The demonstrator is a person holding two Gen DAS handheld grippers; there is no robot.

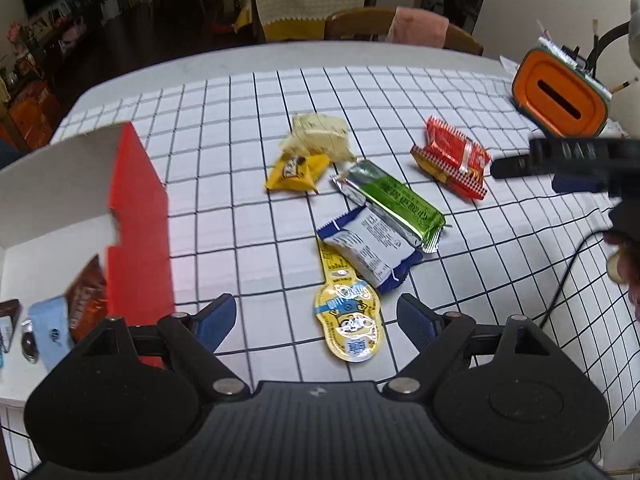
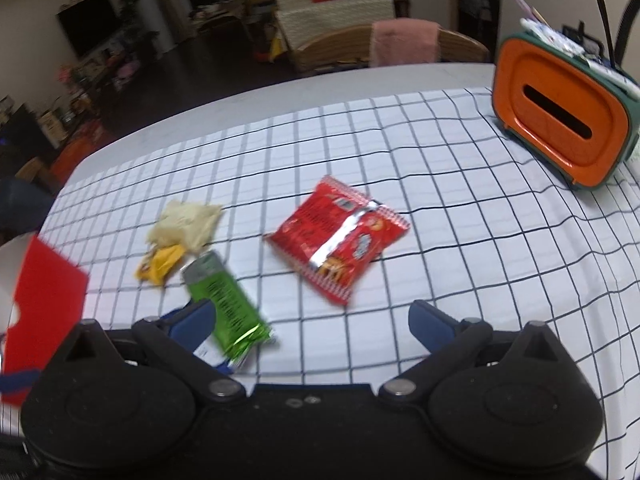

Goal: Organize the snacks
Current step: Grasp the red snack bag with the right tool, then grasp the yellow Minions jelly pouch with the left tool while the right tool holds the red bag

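Observation:
Several snack packets lie on the checked tablecloth. In the left wrist view my left gripper (image 1: 316,320) is open and empty, just above a yellow keyhole-shaped packet (image 1: 348,316). Beyond it lie a blue-white packet (image 1: 370,248), a green bar (image 1: 396,200), a yellow packet (image 1: 298,172), a pale crumpled packet (image 1: 318,138) and a red packet (image 1: 452,158). A red-and-white box (image 1: 136,216) at the left holds several snacks (image 1: 86,300). My right gripper (image 2: 312,322) is open and empty, near the red packet (image 2: 340,236) and the green bar (image 2: 226,304); it also shows in the left wrist view (image 1: 520,164).
An orange and green tissue holder (image 2: 564,128) with pens stands at the far right of the table (image 2: 280,92). A black cable (image 1: 568,272) runs across the cloth at the right. Wooden chairs (image 1: 360,26) stand behind the far edge.

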